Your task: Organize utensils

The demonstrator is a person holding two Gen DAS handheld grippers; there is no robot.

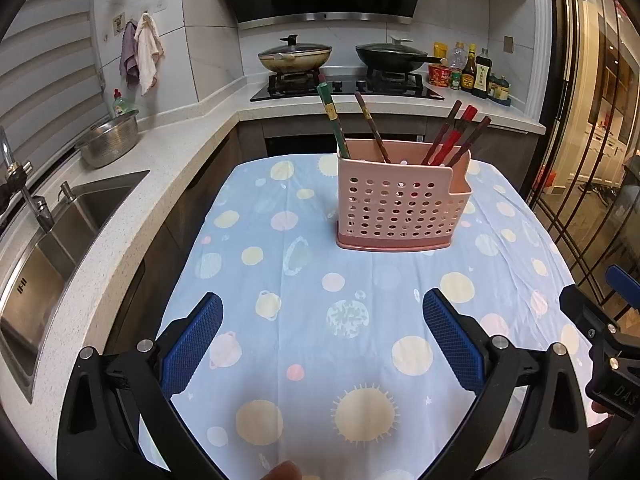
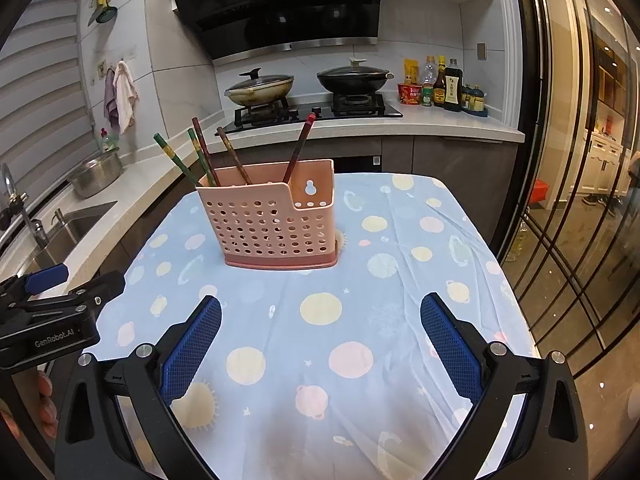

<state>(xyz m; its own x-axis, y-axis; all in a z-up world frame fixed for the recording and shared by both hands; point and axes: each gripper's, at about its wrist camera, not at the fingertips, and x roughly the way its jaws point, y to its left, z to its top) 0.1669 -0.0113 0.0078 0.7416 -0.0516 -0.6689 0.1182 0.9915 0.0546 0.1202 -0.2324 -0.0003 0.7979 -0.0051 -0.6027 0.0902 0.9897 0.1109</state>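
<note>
On the tabletop [image 1: 280, 360], which is covered with a light blue cloth [image 2: 360, 320] printed with planets and suns, stands a pink perforated holder [image 1: 402, 204]. It sits upright on a darker pink base, toward the far half of the cloth.

Chopsticks:
- Left wrist view: a green chopstick [image 1: 334, 122] and a brown chopstick [image 1: 372, 128] lean left in the holder's left part; a cluster of red and brown chopsticks [image 1: 456, 136] leans right at its right end.
- Right wrist view: green and brown chopsticks lean left at the left end; one red-brown chopstick [image 2: 300, 148] leans right near the lower right section.
- All stand with their lower ends inside the holder.

Left claw [image 1: 322, 340]: jaws spread wide, nothing between the blue pads. It hangs over the near part of the cloth, well apart from the holder.

Right claw [image 2: 320, 340]: jaws spread wide, nothing between the pads. It also hangs over the near cloth, apart from the holder. The two claws sit side by side; each shows at the edge of the other's view.

Background: a sink [image 1: 60, 240] and steel bowl [image 1: 108, 144] to the left, and a stove [image 1: 344, 84] with two lidded pans behind.
</note>
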